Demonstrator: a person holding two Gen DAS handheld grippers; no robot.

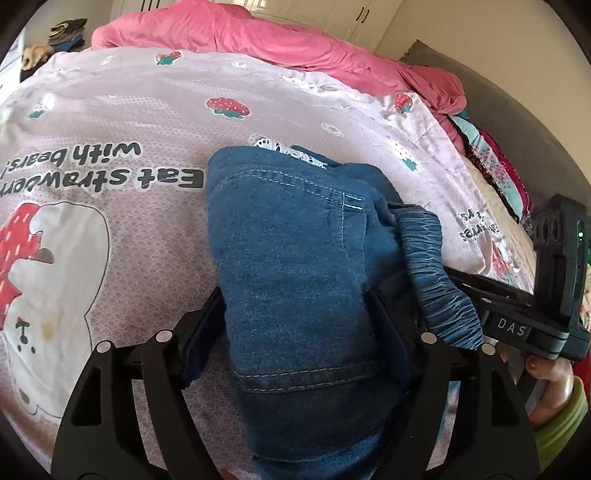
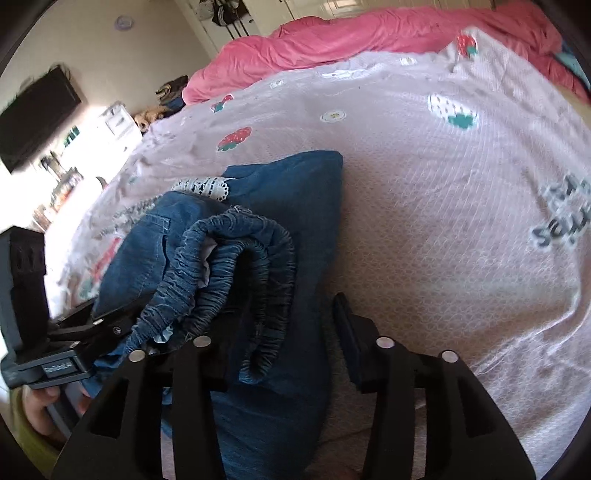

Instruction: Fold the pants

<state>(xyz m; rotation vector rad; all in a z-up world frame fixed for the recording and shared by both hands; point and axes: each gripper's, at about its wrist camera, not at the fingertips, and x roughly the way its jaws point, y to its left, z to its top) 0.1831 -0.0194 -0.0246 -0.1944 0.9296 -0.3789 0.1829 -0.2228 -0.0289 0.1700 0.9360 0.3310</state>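
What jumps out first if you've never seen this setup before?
A bundle of blue denim pants lies mid-bed on a pale sheet printed with strawberries, its gathered waistband bunched up. Two black grippers, left and right, straddle it. A pink duvet is heaped behind.

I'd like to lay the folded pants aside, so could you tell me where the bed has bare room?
The strawberry-print sheet lies bare right of the denim pants, up to the pink blanket. It is crowded along the clothes pile at the bed's edge.
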